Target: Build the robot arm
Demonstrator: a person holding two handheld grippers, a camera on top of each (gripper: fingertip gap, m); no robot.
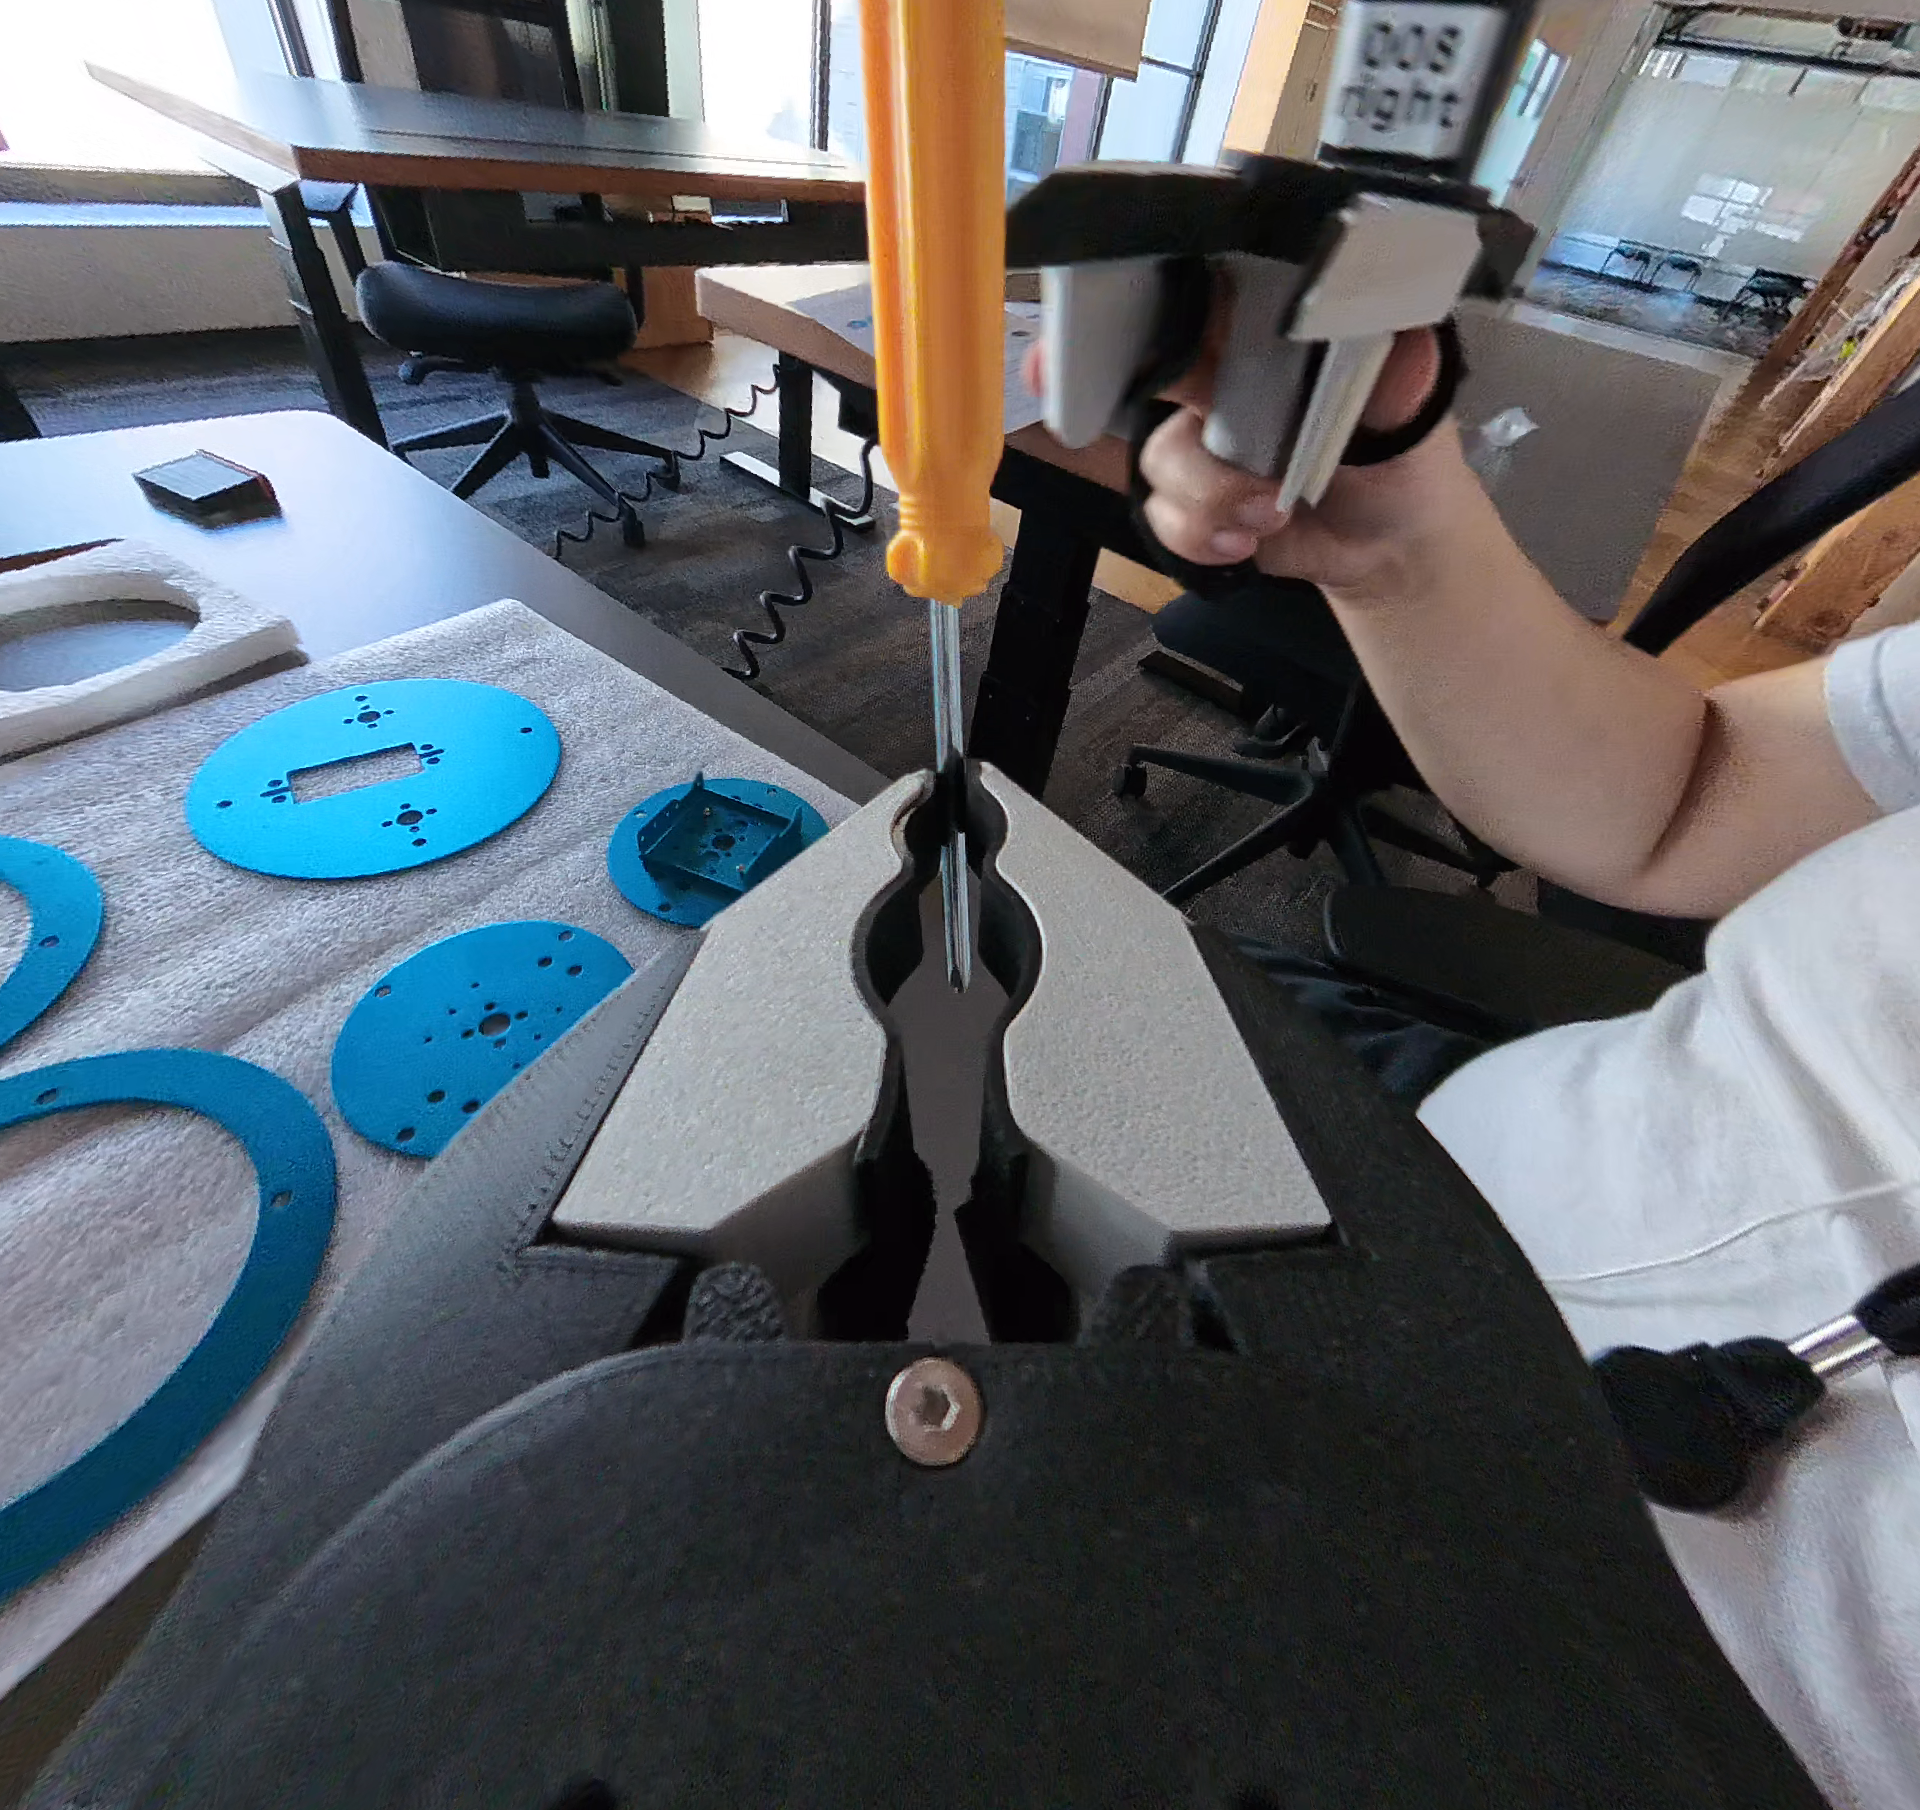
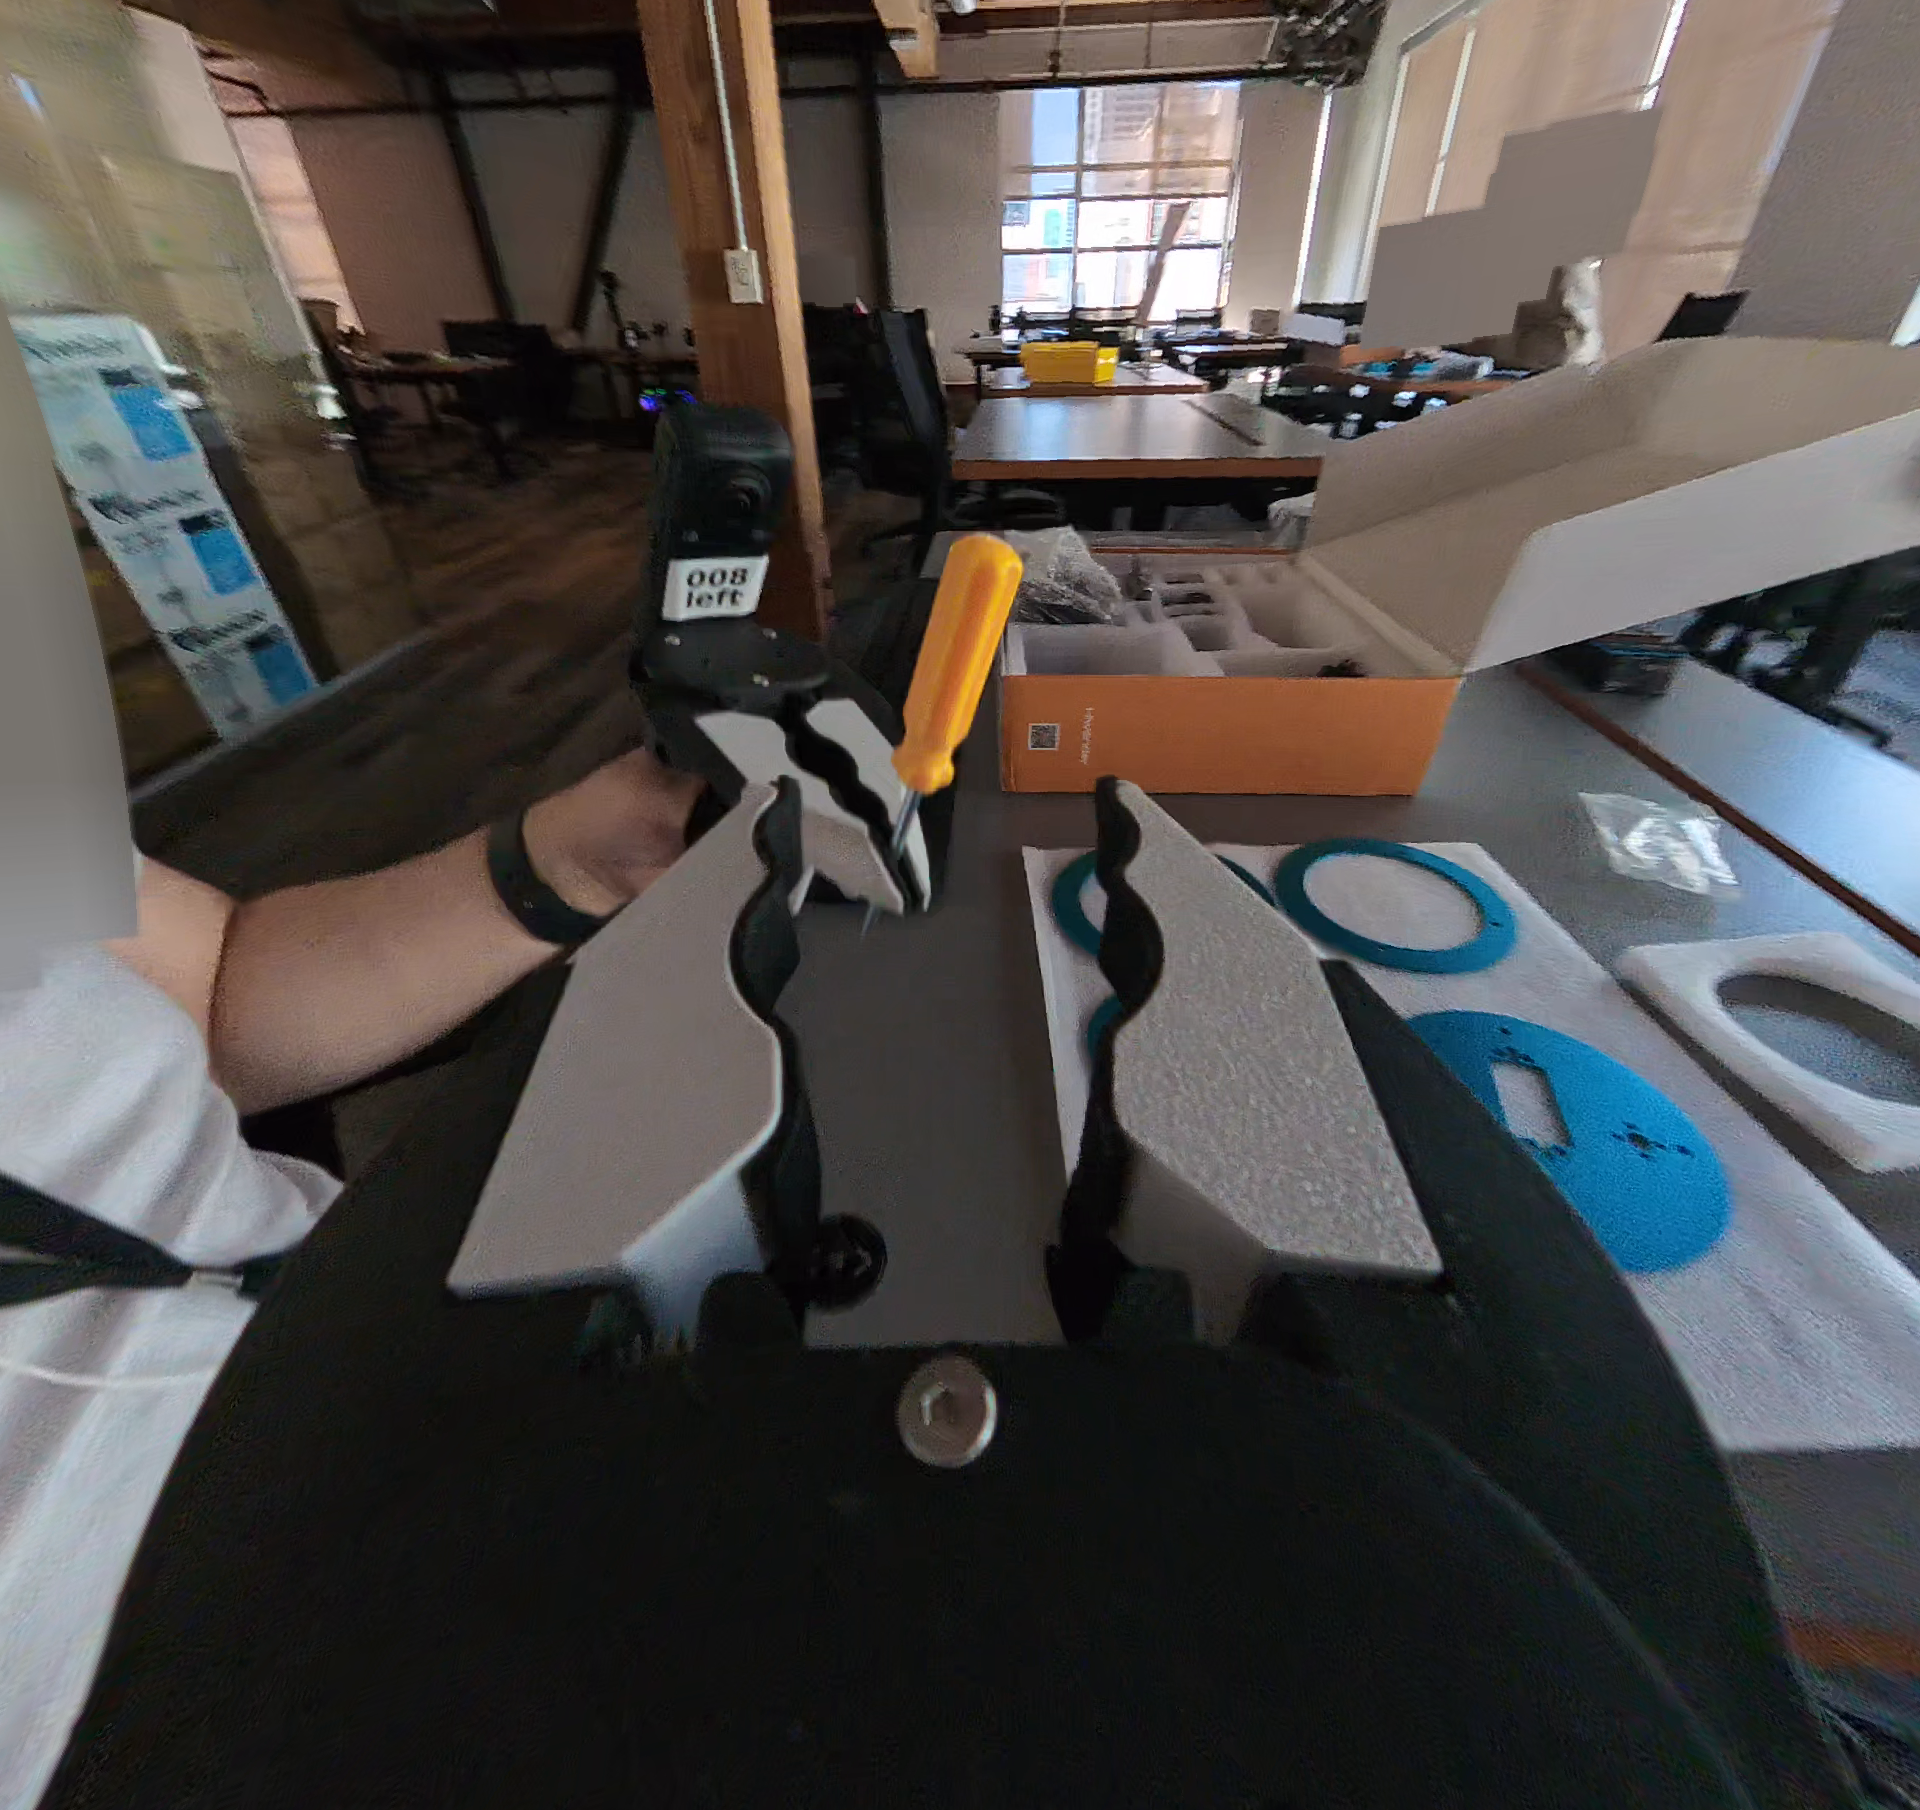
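Note:
My left gripper (image 1: 951,789) is shut on the thin metal shaft of an orange-handled screwdriver (image 1: 933,254). The handle stands upright above the fingertips and the tip points back between the fingers. In the right wrist view the left gripper (image 2: 899,882) holds the screwdriver (image 2: 956,659) just above the dark table, ahead of my right gripper. My right gripper (image 2: 940,804) is open and empty, its fingers apart on either side of that spot. In the left wrist view the right gripper (image 1: 1195,378) hangs in the air to the right of the handle, held in a hand.
A white foam sheet (image 1: 156,939) carries blue metal plates: a disc with a rectangular hole (image 1: 374,773), a drilled disc (image 1: 478,1033), a small disc with a bracket (image 1: 717,851) and rings (image 2: 1392,903). An open orange box (image 2: 1226,732) stands behind. A foam frame (image 2: 1818,1033) lies right. Tip to tip, the grippers are about 10 cm apart.

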